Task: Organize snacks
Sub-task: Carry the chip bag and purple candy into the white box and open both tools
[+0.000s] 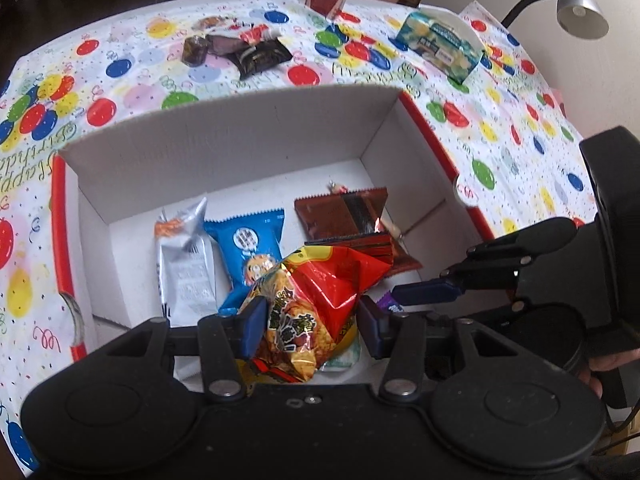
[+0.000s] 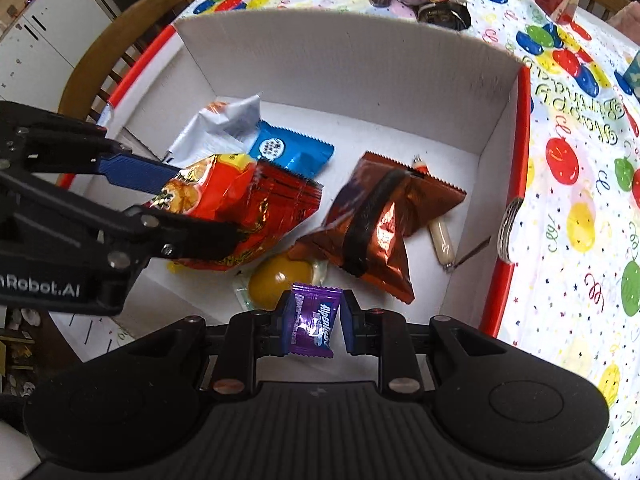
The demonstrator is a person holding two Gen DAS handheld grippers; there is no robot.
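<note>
Snack pkts: your left gripper [image 1: 306, 322] fingers pinch the puffy red-yellow foil chip bag [image 1: 316, 300] over the white cardboard box [image 1: 224, 140]; light, crushable, slick. Right gripper [image 2: 313, 322] clamps the purple candy wrapper [image 2: 314, 322] mid-body.

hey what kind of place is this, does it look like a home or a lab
Probably a home dining area: a table under a Happy Birthday balloon tablecloth, a wooden chair beside it, and a desk lamp at the edge.
</note>
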